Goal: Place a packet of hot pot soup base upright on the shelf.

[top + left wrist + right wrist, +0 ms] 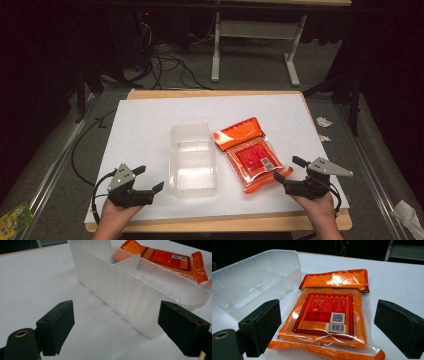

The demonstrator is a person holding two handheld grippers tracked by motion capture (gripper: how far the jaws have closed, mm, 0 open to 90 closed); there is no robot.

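Observation:
A clear plastic container (pixel 193 159) with an inner divider sits mid-table on the white sheet; it holds nothing. An orange and red sealed food packet (pixel 248 152) lies flat just right of it, label side up with a barcode. My left gripper (pixel 150 178) rests near the front edge, left of the container, jaws wide open and empty. In the left gripper view the container (pixel 130 293) stands just beyond the jaws. My right gripper (pixel 290 170) is open at the packet's near right end. In the right gripper view the packet (pixel 325 317) lies between and ahead of the jaws, the container (pixel 254 280) to its left.
The white sheet (pixel 150 120) covers a wooden table. Dark floor surrounds it, with cables (pixel 170 65) and a metal table frame (pixel 255 45) behind. Crumpled paper scraps (pixel 324 122) lie on the floor at right, and a green packet (pixel 12 220) at bottom left.

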